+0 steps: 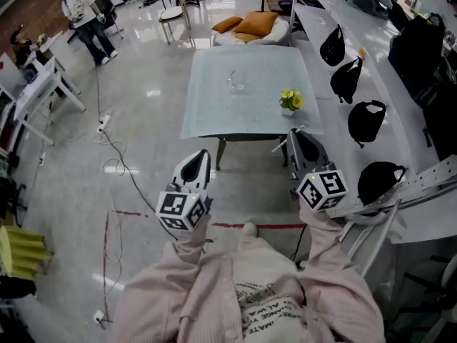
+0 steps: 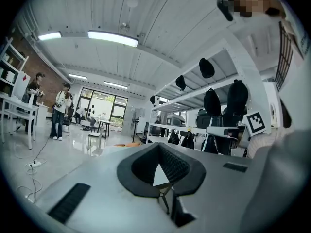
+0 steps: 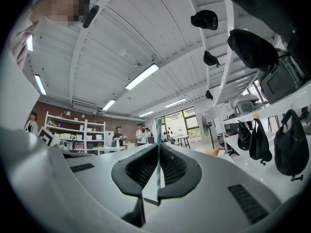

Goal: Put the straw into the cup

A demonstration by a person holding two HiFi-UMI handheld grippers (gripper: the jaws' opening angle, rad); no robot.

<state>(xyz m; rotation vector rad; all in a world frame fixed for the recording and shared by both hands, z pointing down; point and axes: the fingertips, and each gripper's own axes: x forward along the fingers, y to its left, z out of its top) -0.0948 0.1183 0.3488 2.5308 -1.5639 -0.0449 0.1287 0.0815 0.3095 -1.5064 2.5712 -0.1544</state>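
Note:
A thin teal-and-white striped straw (image 3: pixel 158 154) stands upright between the pads of my right gripper (image 3: pixel 158 148), which is shut on it. In the head view that gripper (image 1: pixel 297 137) points at the near right corner of a glass table (image 1: pixel 207 113). A small clear cup (image 1: pixel 237 84) stands near the middle of the table, well ahead of both grippers. My left gripper (image 1: pixel 201 157) is level and short of the table's near edge. Its jaws (image 2: pixel 158 148) meet at the tips with nothing between them.
A small pot of yellow flowers (image 1: pixel 290 101) sits at the table's right edge. White shelving with black bags (image 1: pixel 365 120) runs along the right. Orange cushions (image 1: pixel 250 24) lie beyond the table. Red tape (image 1: pixel 264 226) and cables (image 1: pixel 114 156) cross the floor. People (image 1: pixel 87 16) stand far left.

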